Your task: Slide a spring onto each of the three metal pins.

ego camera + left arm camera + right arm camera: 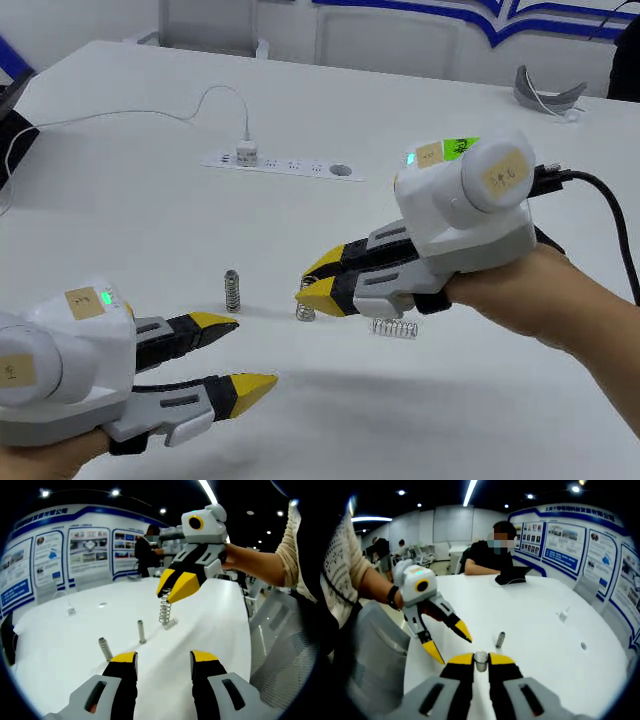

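Note:
My right gripper (308,293) is shut on a spring (305,312), which it holds upright with the low end near the white table (150,210). In the left gripper view the same spring (165,609) hangs from the right gripper (172,587). Beside it stand a bare metal pin (141,631) and a pin wearing a spring (104,648), also seen in the head view (232,290). A loose spring (394,327) lies on the table under the right hand. My left gripper (245,352) is open and holds nothing, at the near left. The right gripper view shows the spring (480,661) end-on between my jaws.
A white power strip (280,163) with a plugged charger (246,153) and cable lies mid-table. A grey curved object (548,95) sits at the far right. A dark item (10,115) is at the left edge. A seated person (495,555) is at the table's far end.

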